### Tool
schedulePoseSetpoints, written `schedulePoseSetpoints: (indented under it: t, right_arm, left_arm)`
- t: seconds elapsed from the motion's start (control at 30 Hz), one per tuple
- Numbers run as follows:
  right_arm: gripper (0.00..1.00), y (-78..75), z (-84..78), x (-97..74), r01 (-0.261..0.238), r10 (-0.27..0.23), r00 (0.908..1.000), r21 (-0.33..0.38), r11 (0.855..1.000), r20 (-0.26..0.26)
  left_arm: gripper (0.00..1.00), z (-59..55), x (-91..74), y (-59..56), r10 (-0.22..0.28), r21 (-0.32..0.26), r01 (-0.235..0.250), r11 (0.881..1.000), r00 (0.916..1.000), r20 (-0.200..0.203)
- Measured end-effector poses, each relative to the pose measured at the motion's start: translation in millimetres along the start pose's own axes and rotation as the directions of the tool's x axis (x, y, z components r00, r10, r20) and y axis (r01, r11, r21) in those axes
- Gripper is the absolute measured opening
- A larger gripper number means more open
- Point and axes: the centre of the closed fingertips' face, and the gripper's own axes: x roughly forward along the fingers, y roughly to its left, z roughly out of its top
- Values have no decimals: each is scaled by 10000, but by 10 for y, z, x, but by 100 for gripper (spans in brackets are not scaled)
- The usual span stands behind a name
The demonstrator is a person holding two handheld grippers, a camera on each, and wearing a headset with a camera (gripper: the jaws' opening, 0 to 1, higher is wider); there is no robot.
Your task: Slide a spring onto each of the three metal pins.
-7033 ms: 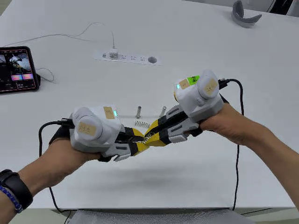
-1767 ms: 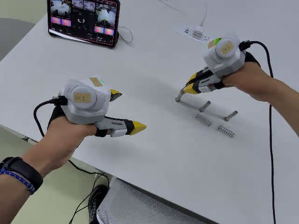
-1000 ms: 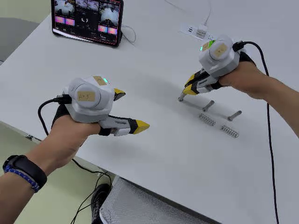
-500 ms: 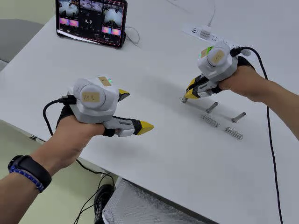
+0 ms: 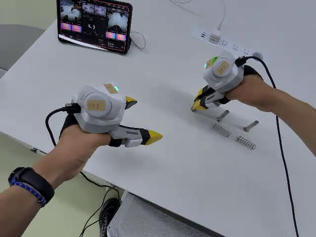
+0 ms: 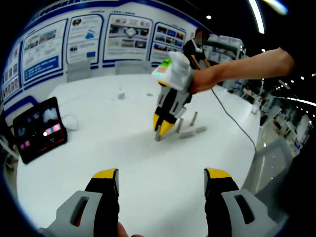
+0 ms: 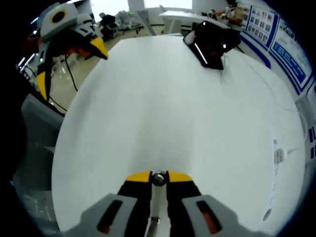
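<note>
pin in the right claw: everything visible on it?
The short silver metal pin is clamped between the yellow tips of the right claw, which is shut on it. In the right gripper view its round shiny end pokes out past the tips; the shaft is hidden between the jaws. In the head view it slants down to the white table; whether it touches is unclear.

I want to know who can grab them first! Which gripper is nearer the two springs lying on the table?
Right. The right gripper is close by the springs, shut on a pin; the left gripper hangs open far off, near the table's edge.
</note>
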Motion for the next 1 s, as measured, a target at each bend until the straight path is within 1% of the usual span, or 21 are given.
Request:
schedulePoseSetpoints:
  t: [0.13, 0.17, 0.2, 0.23, 0.33, 0.43, 0.47, 0.5, 0.57, 0.67, 0.8, 0.93, 1.0]
  right_arm:
    - [14, 28, -11, 2, -80, 81, 10000, 97, 9999, -52]
    - [16, 49, -13, -3, -182, 182, 9998, 159, 9997, -42]
    - [21, 56, -13, -8, -206, 207, 9998, 206, 9996, -37]
    - [24, 53, -19, -16, -162, 163, 9999, 276, 9995, -57]
    - [25, 47, -53, -47, -44, 47, 9999, 173, 9998, -163]
    - [32, 28, -82, -103, 150, -147, 9997, 160, 9998, -175]
    - [33, 24, -77, -127, 177, -175, 9998, 191, 9997, -87]
    - [34, -8, -84, -141, 193, -197, 9998, 364, 9992, 103]
    - [36, -10, -67, -188, 191, -222, 9989, 761, 9969, 404]
    - [36, -25, -75, -244, 269, -326, 9975, 879, 9958, 632]
    - [38, -61, -107, -277, 414, -509, 9951, 1104, 9930, 847]
    - [39, -41, -92, -356, 493, -649, 9912, 1334, 9898, 1155]
    - [39, -27, -64, -402, 559, -785, 9867, 1564, 9861, 1422]
  left_arm:
    - [71, 4, -4, -3, -2, 27, 2, 10000, 10000, -4]
    - [71, 4, -6, -7, -9, 37, 9, 10000, 10000, -7]
    - [71, 5, -7, -10, -12, 41, 12, 10000, 10000, -2]
    - [71, 6, -8, -12, -19, 46, 19, 10000, 10000, -4]
    - [71, 16, -7, -16, -31, 72, 31, 10000, 10000, 5]
    - [71, 44, -10, -22, -34, 103, 33, 9999, 10000, 55]
    - [71, 53, -11, -23, -33, 103, 32, 9999, 10000, 76]
    - [71, 64, -13, -24, -24, 113, 23, 9999, 9999, 101]
    - [71, 83, -20, -35, -29, 137, 27, 9999, 9999, 115]
    - [71, 98, -29, -63, -44, 181, 42, 9998, 9999, 127]
    - [71, 119, -46, -101, -52, 191, 49, 9998, 9999, 161]
    - [71, 141, -59, -135, -67, 174, 63, 9998, 9997, 214]
    - [71, 152, -64, -157, -91, 199, 86, 9998, 9997, 220]
